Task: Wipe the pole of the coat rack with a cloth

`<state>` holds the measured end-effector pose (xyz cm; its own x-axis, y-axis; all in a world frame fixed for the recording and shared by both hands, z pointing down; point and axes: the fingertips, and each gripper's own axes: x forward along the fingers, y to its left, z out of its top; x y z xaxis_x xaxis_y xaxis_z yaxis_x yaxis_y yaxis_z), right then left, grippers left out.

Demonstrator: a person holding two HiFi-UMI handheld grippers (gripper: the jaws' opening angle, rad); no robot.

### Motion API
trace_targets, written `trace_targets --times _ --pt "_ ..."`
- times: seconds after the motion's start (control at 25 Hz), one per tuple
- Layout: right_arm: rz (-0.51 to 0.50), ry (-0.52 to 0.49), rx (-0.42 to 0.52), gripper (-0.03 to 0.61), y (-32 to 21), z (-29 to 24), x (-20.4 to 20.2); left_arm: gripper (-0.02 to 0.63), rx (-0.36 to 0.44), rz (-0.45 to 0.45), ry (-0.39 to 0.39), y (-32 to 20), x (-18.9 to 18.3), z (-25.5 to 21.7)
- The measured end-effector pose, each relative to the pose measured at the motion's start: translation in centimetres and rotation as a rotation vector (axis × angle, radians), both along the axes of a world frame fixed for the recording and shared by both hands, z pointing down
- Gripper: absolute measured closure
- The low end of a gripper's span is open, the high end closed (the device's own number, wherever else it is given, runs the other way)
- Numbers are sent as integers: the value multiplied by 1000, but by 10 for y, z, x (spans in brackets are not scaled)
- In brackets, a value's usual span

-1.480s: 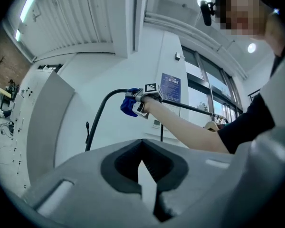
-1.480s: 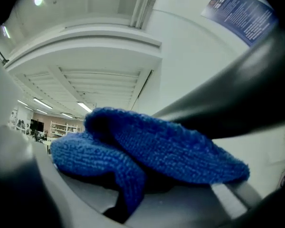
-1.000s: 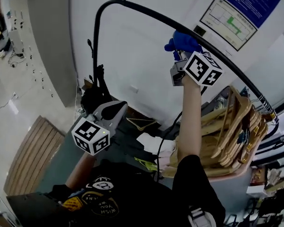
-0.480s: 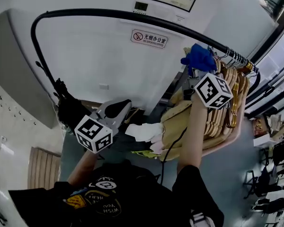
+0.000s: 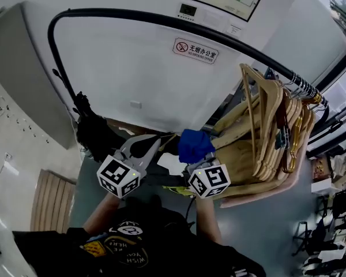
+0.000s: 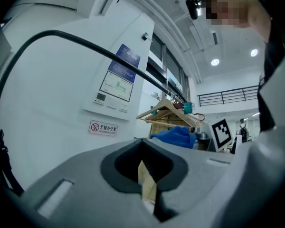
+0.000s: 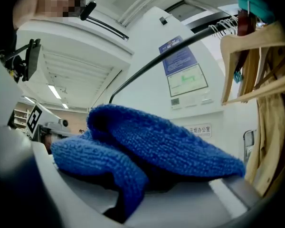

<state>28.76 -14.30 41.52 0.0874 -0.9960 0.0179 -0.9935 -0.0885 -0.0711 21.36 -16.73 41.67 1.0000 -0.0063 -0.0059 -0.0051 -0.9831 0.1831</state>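
Nearest the camera, seen from the head view, is the person's dark printed shirt (image 5: 124, 244), with both forearms reaching forward at chest height. The left gripper (image 5: 153, 142) has its jaws drawn together with nothing between them. Just beside it, the right gripper (image 5: 199, 161) is clamped on a blue cloth (image 5: 195, 145), which bunches in thick folds over the jaw tips. The cloth is well below the pole and not touching it.

Past the grippers lie a white sheet of paper (image 5: 170, 163) and a dark bag-like bundle (image 5: 95, 134). To the right hangs a dense row of wooden hangers (image 5: 265, 131). Above everything, the black pole (image 5: 161, 21) of the coat rack curves up on the left and runs right across a white wall bearing a no-smoking sign (image 5: 195, 49).

Risks, as a judgement: the cloth looks loosely gathered, so dragging it along the pole could pull it free. The hangers crowd the pole's right end, so a wipe there would be blocked or could knock them loose; the bare left stretch looks easier
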Motion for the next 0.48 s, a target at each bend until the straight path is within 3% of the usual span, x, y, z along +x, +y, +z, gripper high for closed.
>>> trace_targets --times 0.12,0.32,0.48 --pt "-39 -31 -4 557 2 17 -18 615 -64 21 3 7 -5 10" --pt "-86 -93 -32 557 4 35 -33 616 -115 -54 -3 0 -20 18" --pt "-88 -156 -32 557 2 51 -37 617 -162 -18 34 0 -27 17"
